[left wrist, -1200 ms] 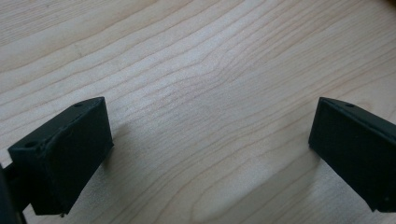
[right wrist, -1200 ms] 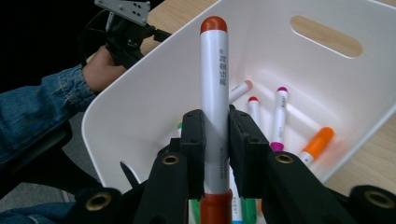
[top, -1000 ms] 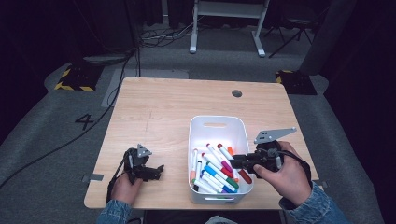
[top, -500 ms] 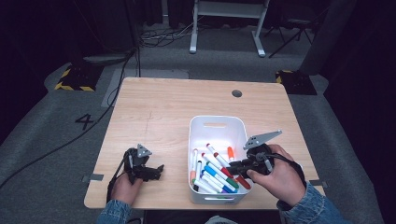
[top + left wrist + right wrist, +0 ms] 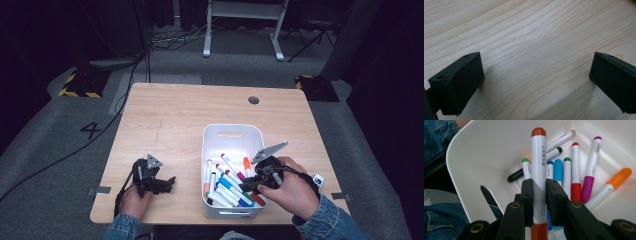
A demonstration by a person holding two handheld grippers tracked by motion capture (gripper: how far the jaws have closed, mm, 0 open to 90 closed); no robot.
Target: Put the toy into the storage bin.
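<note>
The right gripper (image 5: pixel 539 195) has its two jaws shut tight on a marker (image 5: pixel 538 165) with a red-orange cap. The marker runs straight along the jaws, with its cap end pointing away from the hand and its other end poking out the back. It is held over the near right corner of the white bin (image 5: pixel 227 131), and the other markers (image 5: pixel 576 175) lie just under it in a pile. The right hand (image 5: pixel 290 187) reaches in over the bin's right rim, tipped down toward the pile. I think the marker has to come up and out over that rim next.

The left gripper (image 5: pixel 152 177) rests low near the table's (image 5: pixel 170 115) front left corner, well apart from the bin. Its jaws are wide open with nothing between them, just bare wood
</note>
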